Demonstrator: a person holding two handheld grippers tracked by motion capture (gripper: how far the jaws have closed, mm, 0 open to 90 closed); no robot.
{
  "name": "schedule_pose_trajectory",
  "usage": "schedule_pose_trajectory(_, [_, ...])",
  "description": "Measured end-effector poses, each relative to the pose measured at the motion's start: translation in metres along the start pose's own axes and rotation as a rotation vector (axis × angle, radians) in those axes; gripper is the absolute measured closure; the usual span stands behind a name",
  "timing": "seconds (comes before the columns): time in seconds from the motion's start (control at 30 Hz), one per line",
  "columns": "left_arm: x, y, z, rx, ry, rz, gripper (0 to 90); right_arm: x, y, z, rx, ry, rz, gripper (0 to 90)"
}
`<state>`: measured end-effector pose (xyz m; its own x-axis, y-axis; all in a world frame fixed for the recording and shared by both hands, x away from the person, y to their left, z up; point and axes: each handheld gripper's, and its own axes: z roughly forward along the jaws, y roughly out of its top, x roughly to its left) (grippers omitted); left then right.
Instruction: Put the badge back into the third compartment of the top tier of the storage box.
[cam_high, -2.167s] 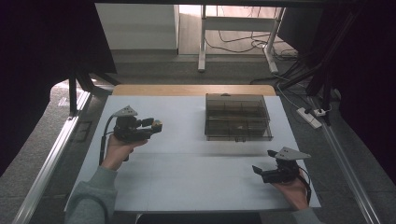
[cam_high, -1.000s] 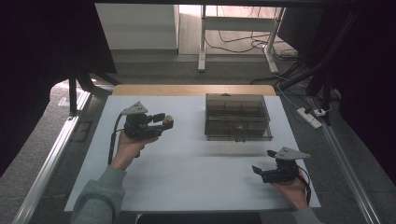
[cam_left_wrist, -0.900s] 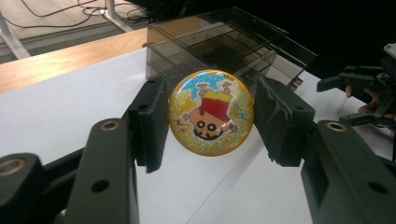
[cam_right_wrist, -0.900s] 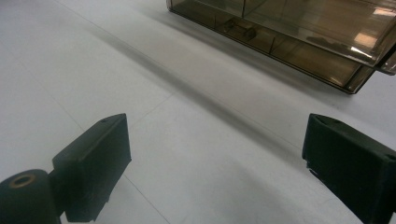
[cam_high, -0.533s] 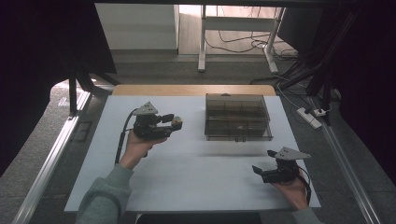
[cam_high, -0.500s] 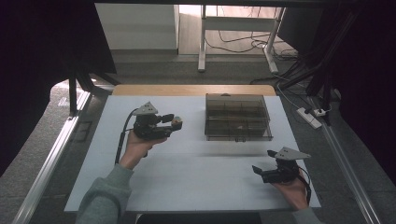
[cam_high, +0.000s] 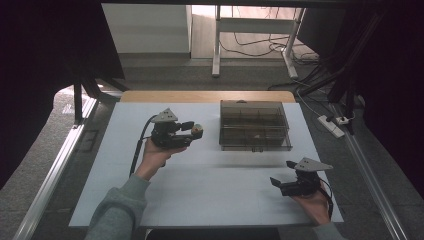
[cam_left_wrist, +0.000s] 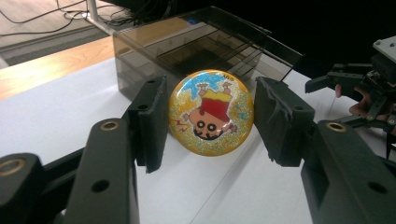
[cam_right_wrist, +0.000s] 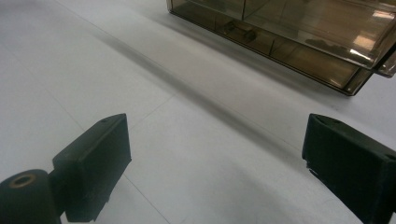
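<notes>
A round yellow glitter badge (cam_left_wrist: 211, 112) with a cartoon figure printed on it sits between the jaws of my left gripper (cam_left_wrist: 210, 120), which is shut on its edges. In the high view that left gripper (cam_high: 192, 131) hovers over the white table, left of a smoky see-through compartment box (cam_high: 254, 125), with the badge (cam_high: 197, 131) at its tip. The box (cam_left_wrist: 196, 46) stands just behind the badge, lid down. My right gripper (cam_high: 278, 183) rests near the table's front right, open, nothing between its jaws (cam_right_wrist: 215, 154).
The white table top (cam_high: 215, 190) ends in a wooden strip (cam_high: 200, 96) at the far edge. A power strip (cam_high: 331, 126) and cables lie on the floor to the right. The box's front latch (cam_right_wrist: 238, 30) faces the right gripper.
The left hand has carried the badge to the right, closer to the box. The right hand has stayed in place.
</notes>
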<state>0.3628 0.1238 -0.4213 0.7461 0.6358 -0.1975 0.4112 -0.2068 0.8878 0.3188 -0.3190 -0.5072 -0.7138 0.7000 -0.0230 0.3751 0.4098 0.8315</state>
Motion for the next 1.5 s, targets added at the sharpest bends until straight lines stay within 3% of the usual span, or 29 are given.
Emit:
schedule_pose_trajectory(1.1, [-0.026, 0.034, 0.043, -0.011, -0.074, 0.041, 47.0, 0.0, 0.0, -0.002, -0.013, 0.01, 0.006, 7.6])
schedule_pose_trajectory(1.5, [-0.029, 0.039, 0.061, -0.004, -0.087, 0.03, 47.0, -0.001, 0.0, -0.002, -0.017, 0.012, 0.007, 7.6])
